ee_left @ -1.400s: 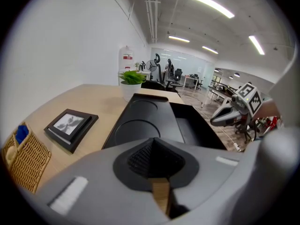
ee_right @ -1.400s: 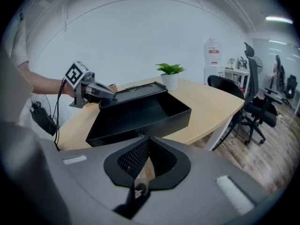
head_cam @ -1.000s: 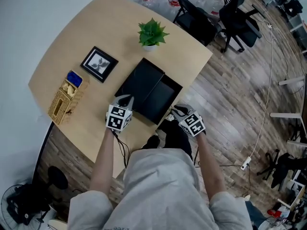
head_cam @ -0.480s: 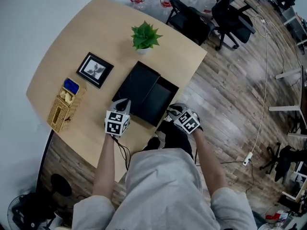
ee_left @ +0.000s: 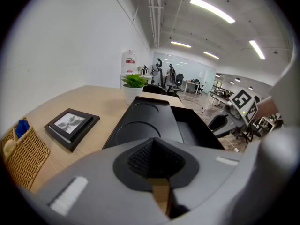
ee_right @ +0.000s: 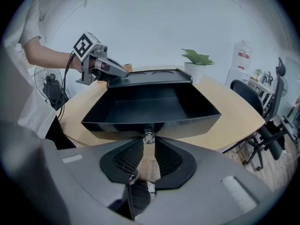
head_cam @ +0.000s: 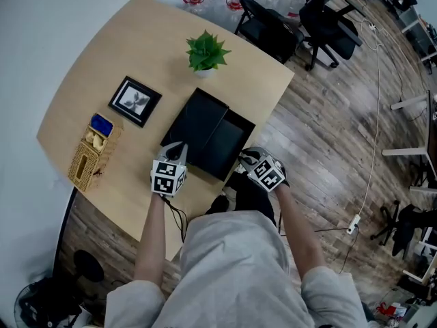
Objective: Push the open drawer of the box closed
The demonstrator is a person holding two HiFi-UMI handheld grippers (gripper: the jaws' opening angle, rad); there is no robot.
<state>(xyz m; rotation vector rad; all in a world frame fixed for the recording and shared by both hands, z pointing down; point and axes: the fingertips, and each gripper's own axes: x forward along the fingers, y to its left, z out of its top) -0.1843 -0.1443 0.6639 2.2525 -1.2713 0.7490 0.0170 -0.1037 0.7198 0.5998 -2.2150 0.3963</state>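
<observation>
Drawer (ee_right: 151, 108) open; right gripper (ee_right: 149, 143) pinches knob (ee_right: 149, 137).

Nothing you can actually read here, tbh. The left cube (head_cam: 168, 175) and right cube (head_cam: 268, 173) only carry black-and-white square marker patterns, no letters or digits. The jug (ee_right: 242, 55) has a red label, but it's way too small to make out. The frame (head_cam: 134, 100) holds a grey picture with no wording.
</observation>
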